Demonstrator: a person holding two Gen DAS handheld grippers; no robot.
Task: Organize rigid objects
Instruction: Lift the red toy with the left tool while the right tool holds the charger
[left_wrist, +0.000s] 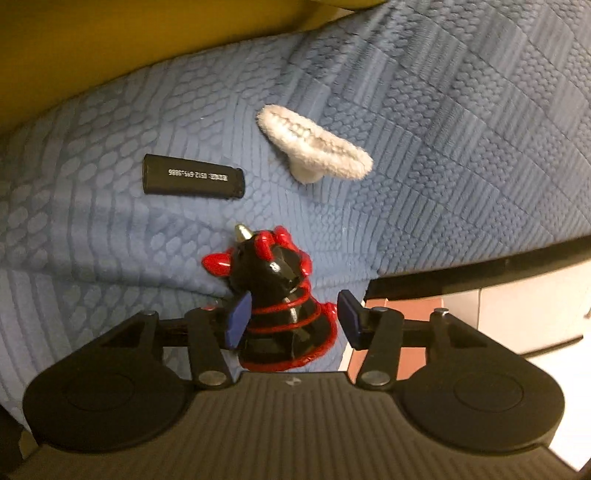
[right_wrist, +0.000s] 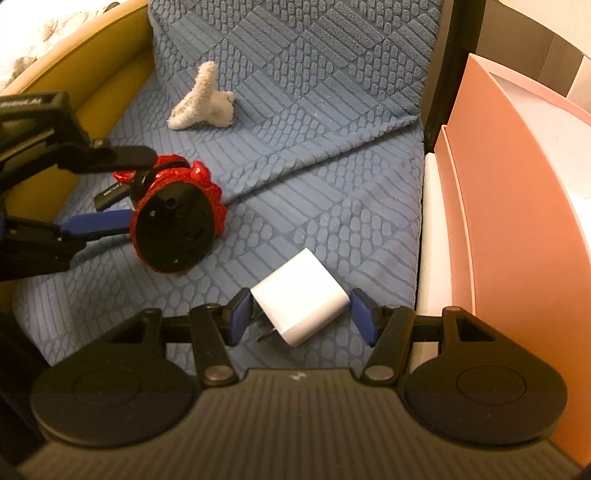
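A black and red dragon figurine (left_wrist: 280, 299) sits between the fingers of my left gripper (left_wrist: 291, 319), tilted; the left pad touches it, the right pad stands apart, so the jaws are open. In the right wrist view the figurine (right_wrist: 173, 229) shows its round black base, with the left gripper's fingers (right_wrist: 96, 225) around it. A white plug charger (right_wrist: 301, 295) lies on the blue cloth between the open pads of my right gripper (right_wrist: 303, 315). A black lighter (left_wrist: 194, 177) lies beyond the figurine, partly hidden in the right wrist view (right_wrist: 110, 194).
A fluffy white cloth piece (left_wrist: 314, 146), also in the right wrist view (right_wrist: 201, 99), lies further back on the blue textured cover (right_wrist: 314, 147). A pink box (right_wrist: 517, 184) stands to the right. A yellow sofa edge (right_wrist: 92, 55) runs along the left.
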